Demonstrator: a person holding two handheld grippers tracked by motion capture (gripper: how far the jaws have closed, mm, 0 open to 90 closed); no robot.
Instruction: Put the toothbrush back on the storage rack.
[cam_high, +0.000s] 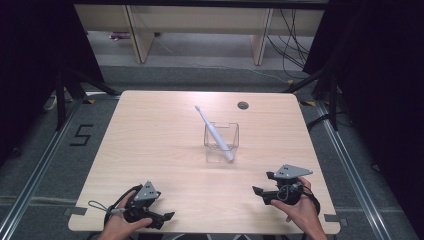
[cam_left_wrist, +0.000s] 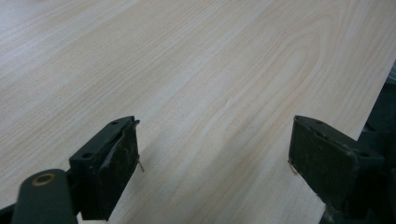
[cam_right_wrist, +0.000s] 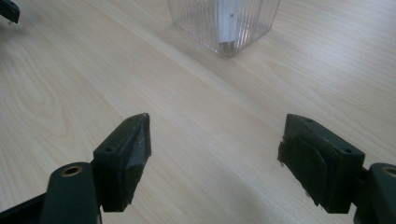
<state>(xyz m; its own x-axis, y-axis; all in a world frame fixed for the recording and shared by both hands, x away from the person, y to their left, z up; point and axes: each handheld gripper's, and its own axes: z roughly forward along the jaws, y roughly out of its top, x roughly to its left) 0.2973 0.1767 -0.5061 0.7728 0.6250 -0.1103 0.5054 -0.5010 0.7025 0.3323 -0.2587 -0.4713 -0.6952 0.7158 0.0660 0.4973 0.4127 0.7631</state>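
I see a white electric toothbrush leaning in the clear ribbed plastic cup at the middle of the tabletop, its head tilted away beyond the cup. The left gripper and right gripper rest near the tabletop's near edge, well short of the cup. Both have their fingers spread wide and empty.

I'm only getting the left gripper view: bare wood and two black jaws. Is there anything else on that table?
Observer: Yes. A clear ribbed container stands near the middle of the table.
Operator: Anything in it?
Observer: A white toothbrush stands in it, leaning, its head pointing up and toward the far left.
Operator: And the other gripper?
Observer: The right gripper is open, aimed toward the container and apart from it; a hand holds it near the table's front right.
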